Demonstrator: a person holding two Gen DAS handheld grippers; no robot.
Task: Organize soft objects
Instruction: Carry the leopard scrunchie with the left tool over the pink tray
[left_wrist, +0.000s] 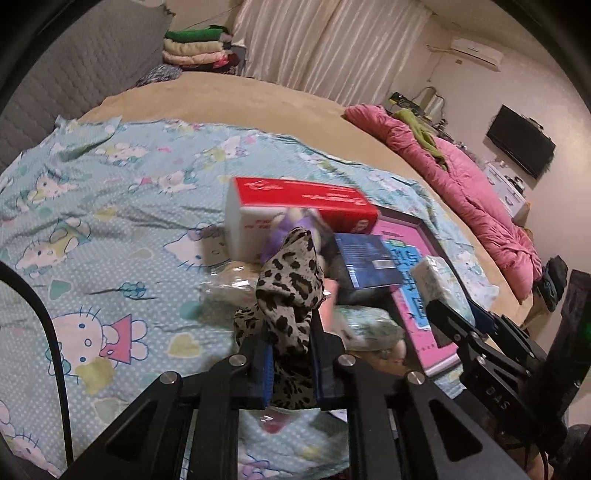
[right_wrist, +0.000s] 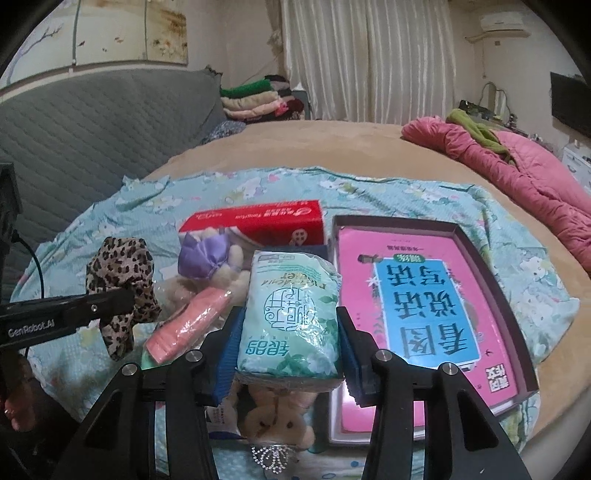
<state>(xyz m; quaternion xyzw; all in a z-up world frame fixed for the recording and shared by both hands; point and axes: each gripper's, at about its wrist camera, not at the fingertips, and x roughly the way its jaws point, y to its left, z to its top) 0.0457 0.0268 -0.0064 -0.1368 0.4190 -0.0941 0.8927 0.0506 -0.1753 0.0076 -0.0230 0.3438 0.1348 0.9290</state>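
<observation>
Looking across the cartoon-print sheet (right_wrist: 92, 236), I see the pink box tray (right_wrist: 517, 332) at two o'clock from my right gripper (right_wrist: 288, 332), nearer to that hand than the other. Its jaws are part open, clamped on the tissue pack (right_wrist: 291, 310), long axis running away toward twelve. At nine o'clock, my left gripper (left_wrist: 288, 354) is pinched fully tight on the leopard-print cloth (left_wrist: 291, 291), which stands up between the pads. Both soft things hang clear of the pile, so I judge the tray comes next.
</observation>
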